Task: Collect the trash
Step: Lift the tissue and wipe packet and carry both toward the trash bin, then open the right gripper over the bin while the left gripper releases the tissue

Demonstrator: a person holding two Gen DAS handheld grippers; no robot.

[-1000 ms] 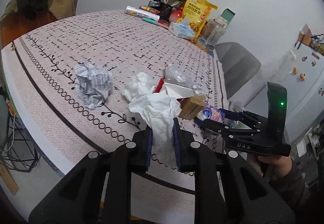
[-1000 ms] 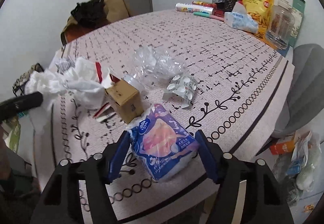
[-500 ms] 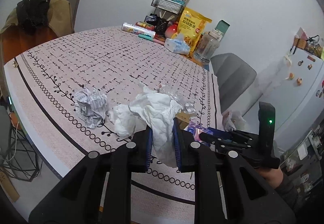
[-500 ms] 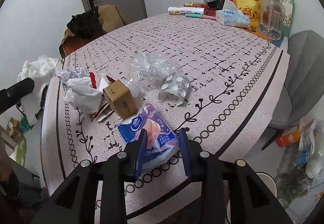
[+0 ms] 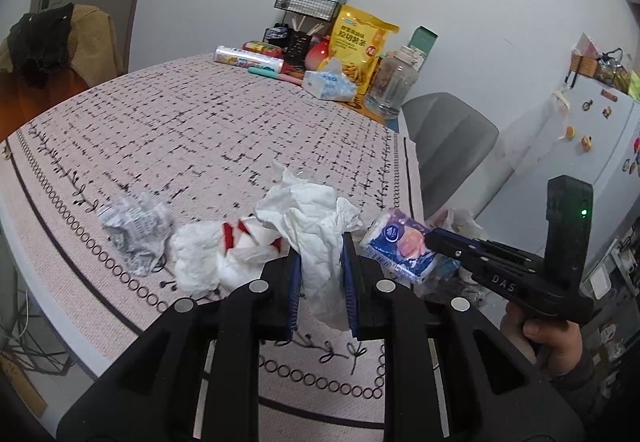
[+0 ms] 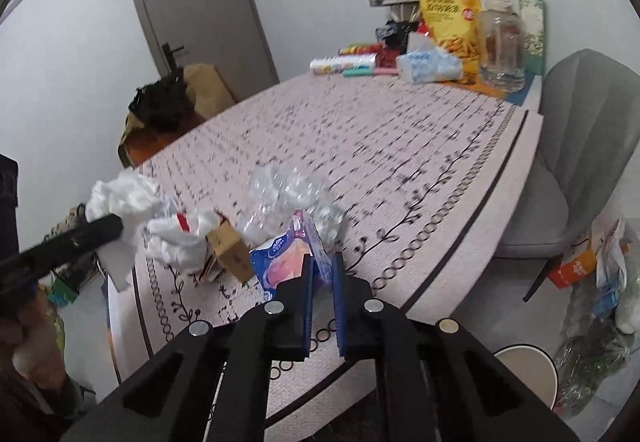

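Note:
My left gripper (image 5: 320, 254) is shut on a crumpled white tissue (image 5: 316, 218), held up above the near table edge; the same tissue (image 6: 120, 198) shows at the left in the right wrist view. My right gripper (image 6: 321, 266) is shut on a blue and pink tissue packet (image 6: 286, 256), lifted off the table; that packet (image 5: 398, 246) hangs at the right gripper's tip (image 5: 430, 238) in the left wrist view. On the tablecloth lie a crumpled newspaper ball (image 5: 134, 226), a white wrapper with red marks (image 5: 224, 254), a small cardboard box (image 6: 230, 252) and clear crumpled plastic (image 6: 286, 188).
The table's (image 5: 160, 130) far end holds a yellow snack bag (image 5: 360, 42), a tissue pack (image 5: 330, 84), a clear jar (image 5: 392, 82) and a wire rack (image 5: 306, 2). A grey chair (image 6: 580, 146) stands at the right. A white bin (image 6: 524, 366) and bagged rubbish (image 6: 600, 306) sit on the floor.
My right gripper shut on the blue and pink packet and lifted it off the table. My left gripper rose and drew back with the tissue in it.

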